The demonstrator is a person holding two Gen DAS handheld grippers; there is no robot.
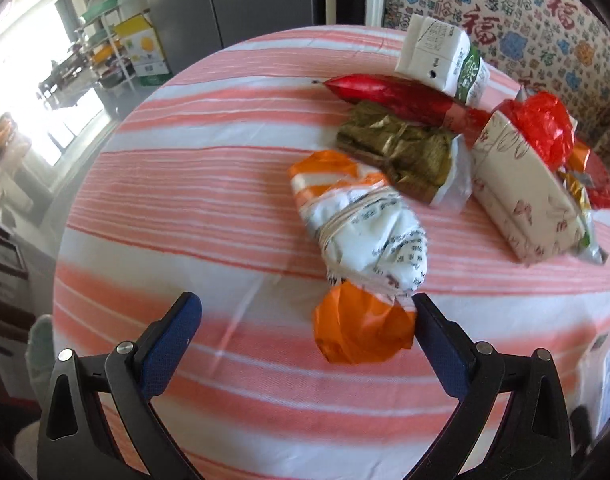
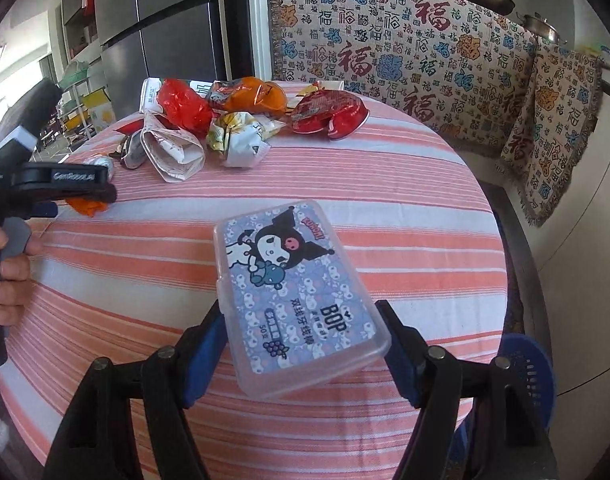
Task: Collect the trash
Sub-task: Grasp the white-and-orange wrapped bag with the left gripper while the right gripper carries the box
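Between the blue pads of the right gripper (image 2: 301,344), near the table's (image 2: 385,184) closest edge, sits a clear plastic box (image 2: 297,300) labelled "BOP", clamped. The left gripper (image 1: 307,312) stands wide open, one finger beside an orange wrapper (image 1: 361,324); other wrappers crowd the far edge.

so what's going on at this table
A person is clearing trash off a striped table with a hand-held tool in each hand. The right tool grips a clear plastic box by its sides. The left tool is open, low over the cloth with an orange and white wrapper just ahead, one finger beside its orange end. More wrappers sit piled at the far side.
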